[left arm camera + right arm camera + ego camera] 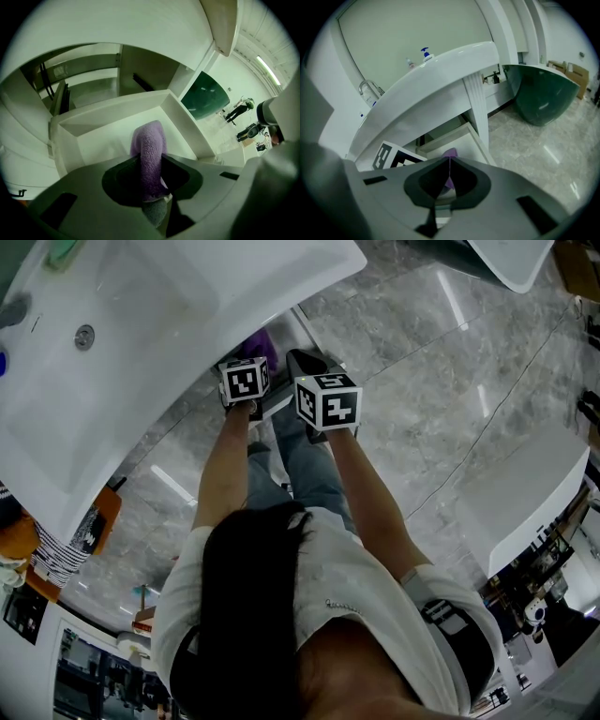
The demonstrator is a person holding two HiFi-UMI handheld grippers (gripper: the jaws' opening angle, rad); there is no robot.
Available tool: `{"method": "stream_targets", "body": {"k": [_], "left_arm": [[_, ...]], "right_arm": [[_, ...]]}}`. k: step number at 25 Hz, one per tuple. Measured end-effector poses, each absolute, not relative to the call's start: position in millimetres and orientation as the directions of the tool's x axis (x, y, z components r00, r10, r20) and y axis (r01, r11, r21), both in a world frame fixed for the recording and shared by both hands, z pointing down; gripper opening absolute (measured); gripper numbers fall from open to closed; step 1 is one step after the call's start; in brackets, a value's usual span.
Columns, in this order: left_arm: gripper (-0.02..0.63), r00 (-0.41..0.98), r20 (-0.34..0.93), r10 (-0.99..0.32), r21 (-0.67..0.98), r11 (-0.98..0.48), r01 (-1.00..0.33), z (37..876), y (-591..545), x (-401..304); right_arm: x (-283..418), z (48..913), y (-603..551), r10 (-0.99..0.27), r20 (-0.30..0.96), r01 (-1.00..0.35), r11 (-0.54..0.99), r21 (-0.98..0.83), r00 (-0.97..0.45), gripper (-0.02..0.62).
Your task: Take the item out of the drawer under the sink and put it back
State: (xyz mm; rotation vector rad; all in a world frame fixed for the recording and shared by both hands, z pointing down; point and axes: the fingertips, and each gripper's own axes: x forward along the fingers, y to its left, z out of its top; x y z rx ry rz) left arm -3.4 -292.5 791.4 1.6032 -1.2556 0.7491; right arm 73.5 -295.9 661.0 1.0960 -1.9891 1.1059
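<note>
A purple fluffy cloth (149,154) hangs between the jaws of my left gripper (151,164), which is shut on it above the open white drawer (117,110). In the head view the cloth (265,347) shows just under the sink's edge, beyond the left gripper's marker cube (245,381). My right gripper (449,169) is shut with nothing between its jaws. It hovers beside the left one, over the drawer (461,137), and the cloth (450,153) shows just past its tips. The drawer's inside looks bare apart from the cloth.
The white sink (141,343) overhangs the drawer, with a tap (369,89) and a soap bottle (425,53) on top. A dark green tub (541,98) stands to the right on the marble floor (441,371). A white fixture (539,507) is at the right.
</note>
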Motion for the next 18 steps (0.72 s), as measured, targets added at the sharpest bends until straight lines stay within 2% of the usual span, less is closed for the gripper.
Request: {"method": "stream_targets", "body": {"k": [12,16,18], "left_arm": [[0.118,0.298,0.878,-0.375,0.313,-0.023,-0.950,799.6,-295.3,-1.8],[0.145,0.303,0.879,-0.367,0.314,-0.032,-0.949,794.8,-293.5,1.3],[0.179,0.309,0.879,-0.364,0.313,-0.050,-0.948,791.5,-293.2,2.4]], "right_arm": [[74.5,660.1,-296.6,-0.359,0.794,-0.864,0.316,-0.391,-0.490,0.015],[72.0,657.0,-292.0,-0.355,0.790,-0.859,0.317,-0.402,-0.500,0.015],[70.1,656.1,-292.2,-0.353,0.787,-0.854,0.332,-0.400,-0.506,0.015]]}}
